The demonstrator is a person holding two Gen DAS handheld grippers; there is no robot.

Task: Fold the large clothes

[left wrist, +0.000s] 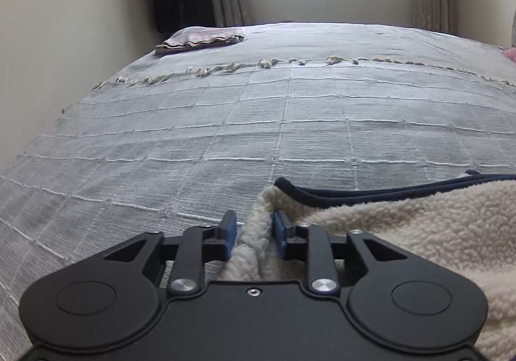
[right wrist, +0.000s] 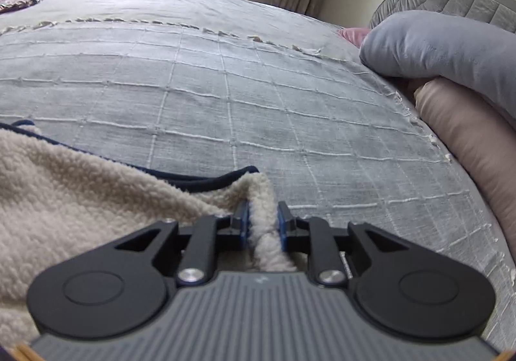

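While both corners are pinched, keep tension even. Left gripper (left wrist: 251, 233): pads closed on a bunched corner of the fleece (left wrist: 419, 232), the rest spread off to its right over the bed (left wrist: 225, 122). Right gripper (right wrist: 262, 225): likewise clamped on the other corner, fleece (right wrist: 80, 187) lying to its left. Carry both corners forward together, level and taut, then lay the navy-trimmed edge straight. Avoid sagging between grips; release only once flat.

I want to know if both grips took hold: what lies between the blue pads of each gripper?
A bunched fold of the cream fleece garment sits between the left gripper pads in the left wrist view, and likewise in the right gripper.
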